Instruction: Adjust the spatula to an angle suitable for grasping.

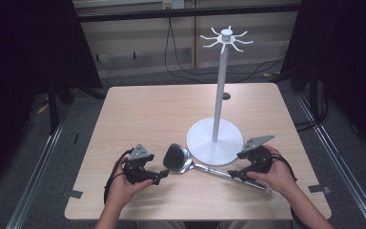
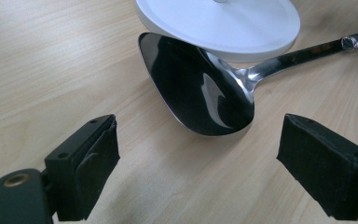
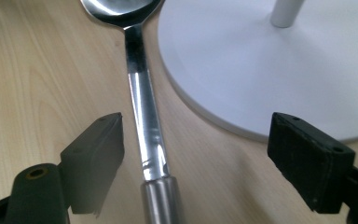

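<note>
A large steel ladle (image 1: pixel 177 159) lies flat on the wooden table (image 1: pixel 147 109), its bowl (image 2: pixel 200 95) touching the rim of a white stand's round base (image 1: pixel 215 141). The handle (image 3: pixel 145 112) runs toward the front right. My left gripper (image 1: pixel 153 177) is open just in front of the bowl, both jaws wide apart and empty. My right gripper (image 1: pixel 240 166) is open over the handle, which passes between the jaws closer to the left one. The stand's pole (image 1: pixel 220 81) rises to a ring of white hooks (image 1: pixel 226 39).
The stand's base (image 3: pixel 261 70) sits close beside my right gripper. Bare wood stretches across the left and far parts of the table. Tape marks (image 1: pixel 74 194) lie at the front corners. Cables (image 1: pixel 176 52) trail on the floor behind.
</note>
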A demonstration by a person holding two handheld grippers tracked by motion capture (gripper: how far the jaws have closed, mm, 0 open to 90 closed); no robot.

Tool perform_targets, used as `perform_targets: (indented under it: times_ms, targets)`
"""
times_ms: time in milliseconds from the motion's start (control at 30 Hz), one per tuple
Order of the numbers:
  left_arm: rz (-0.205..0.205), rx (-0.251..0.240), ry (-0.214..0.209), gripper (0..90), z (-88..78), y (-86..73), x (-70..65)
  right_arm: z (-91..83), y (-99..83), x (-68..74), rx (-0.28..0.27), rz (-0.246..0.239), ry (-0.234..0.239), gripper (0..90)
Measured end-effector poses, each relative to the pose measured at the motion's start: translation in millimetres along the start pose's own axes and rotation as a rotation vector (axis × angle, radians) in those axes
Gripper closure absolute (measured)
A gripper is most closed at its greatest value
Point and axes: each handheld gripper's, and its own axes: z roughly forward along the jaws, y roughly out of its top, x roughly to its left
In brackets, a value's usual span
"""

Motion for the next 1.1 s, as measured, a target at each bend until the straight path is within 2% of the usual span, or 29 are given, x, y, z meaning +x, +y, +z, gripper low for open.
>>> perform_targets:
  times_ms: [133,200,233,300,333,433,767,933,967,1067,1100]
  targets:
    - [-0.006,-0.01,0.005,12.2,-1.8,-1.0,0.7,10.9,5.8,6.0,0.025,-0.032,0.023,18.5]
    - [-0.015,-0.014,0.0,12.2,-3.0,-1.6,1.1,12.6,6.8,7.6,0.036,-0.033,0.022,19.5]
    - [-0.019,-0.011,0.001,12.2,-4.1,-2.4,1.8,16.3,8.4,9.6,0.054,-0.054,0.028,21.1]
    - [-0.024,-0.011,0.001,12.2,-4.4,-2.9,1.7,17.6,8.7,10.6,0.063,-0.053,0.027,21.6]
    - [-0.023,-0.011,0.001,12.2,-5.3,-3.5,2.2,21.3,9.4,11.5,0.076,-0.079,0.04,25.7]
    - [-0.03,-0.012,0.005,12.2,-6.4,-3.9,2.1,23.2,9.8,12.8,0.09,-0.086,0.041,27.3]
    - [-0.031,-0.011,0.009,12.2,-7.5,-4.8,2.8,29.1,13.6,17.1,0.14,-0.106,0.053,40.7]
    - [-0.027,-0.008,0.01,12.2,-7.4,-4.6,2.6,30.1,14.4,17.9,0.143,-0.11,0.052,44.3]
    - [-0.028,-0.009,0.009,12.2,-7.4,-4.5,2.6,31.2,14.3,17.1,0.144,-0.124,0.052,47.7]
    - [-0.03,-0.009,0.01,12.2,-7.6,-4.3,2.3,31.4,14.4,17.5,0.156,-0.122,0.05,51.4]
    - [-0.029,-0.009,0.01,12.2,-7.7,-4.0,2.4,31.9,14.2,18.2,0.163,-0.119,0.054,55.2]
